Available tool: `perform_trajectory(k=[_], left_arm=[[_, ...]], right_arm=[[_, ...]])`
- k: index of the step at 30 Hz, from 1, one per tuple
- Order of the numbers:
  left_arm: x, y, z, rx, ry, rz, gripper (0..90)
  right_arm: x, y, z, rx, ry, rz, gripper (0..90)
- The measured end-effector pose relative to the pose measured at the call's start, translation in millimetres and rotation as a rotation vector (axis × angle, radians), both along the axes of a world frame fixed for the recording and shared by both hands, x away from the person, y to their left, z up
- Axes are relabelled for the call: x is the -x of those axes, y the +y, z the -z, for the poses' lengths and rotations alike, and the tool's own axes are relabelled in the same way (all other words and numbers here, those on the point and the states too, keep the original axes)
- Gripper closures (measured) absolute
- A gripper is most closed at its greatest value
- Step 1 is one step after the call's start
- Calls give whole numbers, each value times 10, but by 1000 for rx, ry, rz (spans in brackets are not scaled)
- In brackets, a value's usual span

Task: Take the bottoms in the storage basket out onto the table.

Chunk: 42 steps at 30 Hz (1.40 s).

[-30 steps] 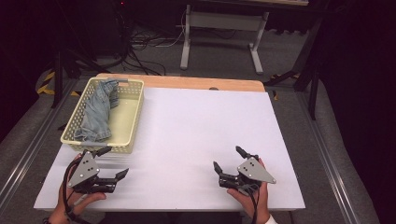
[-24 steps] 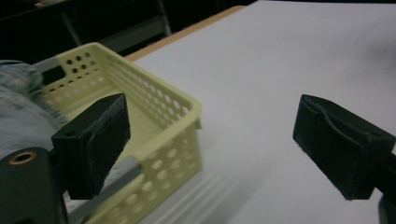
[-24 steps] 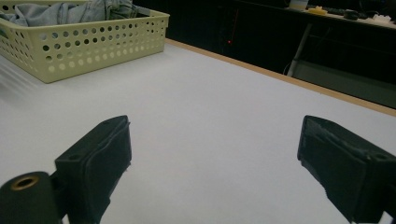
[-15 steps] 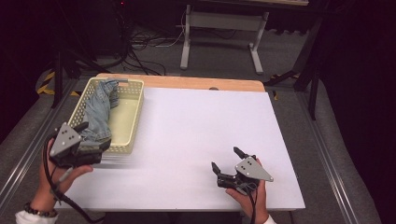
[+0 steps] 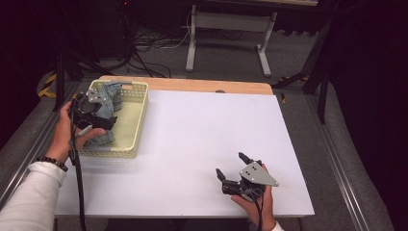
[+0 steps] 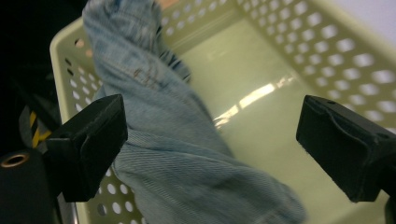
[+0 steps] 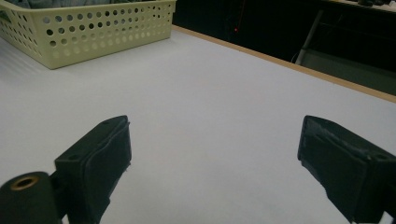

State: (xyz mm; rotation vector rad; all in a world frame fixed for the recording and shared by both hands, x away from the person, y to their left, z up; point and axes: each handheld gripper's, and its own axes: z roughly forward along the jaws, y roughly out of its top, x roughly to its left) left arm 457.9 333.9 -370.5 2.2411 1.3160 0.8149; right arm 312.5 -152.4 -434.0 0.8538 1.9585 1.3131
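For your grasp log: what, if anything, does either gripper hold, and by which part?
Nothing is held. The left gripper is open over the jeans in the basket; the right gripper is open above the table.

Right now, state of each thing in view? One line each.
left claw: open, over the basket, jaws either side of the jeans.
right claw: open, low over the table, holding nothing.
jeans: crumpled, lying in the basket.
basket: upright on the table's left side.
table: white top, bare around the right claw.

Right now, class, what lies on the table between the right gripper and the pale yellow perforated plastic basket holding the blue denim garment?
Nothing: in the high view, bare white tabletop separates the right gripper from the pale yellow perforated plastic basket; the right gripper view shows the same.
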Motion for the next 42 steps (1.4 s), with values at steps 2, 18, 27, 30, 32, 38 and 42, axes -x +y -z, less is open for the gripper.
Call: perform_trajectory(k=[2,18,27,30,32,38,42], left_arm=[[-107,34,73,-25,38,-30,97],[-520,103,495,-78,316,-205,143],[-448,103,406,-37,285,-154,473],[-399,121,345,-13,237,-156,511],[-366,138,296,14,190,-166,522],[-234,61,80,80,66,-142,531],[-157,-40,-100,139,-15,-103,538]], right_arm=[[-5,1,6,1,5,-3,106],[-3,31,14,40,-12,-13,121],[-10,49,35,58,-10,-20,126],[-11,46,37,54,-9,-17,128],[-15,38,37,46,-4,-12,131],[-11,49,29,42,-17,-9,133],[-12,26,22,40,-20,-2,133]])
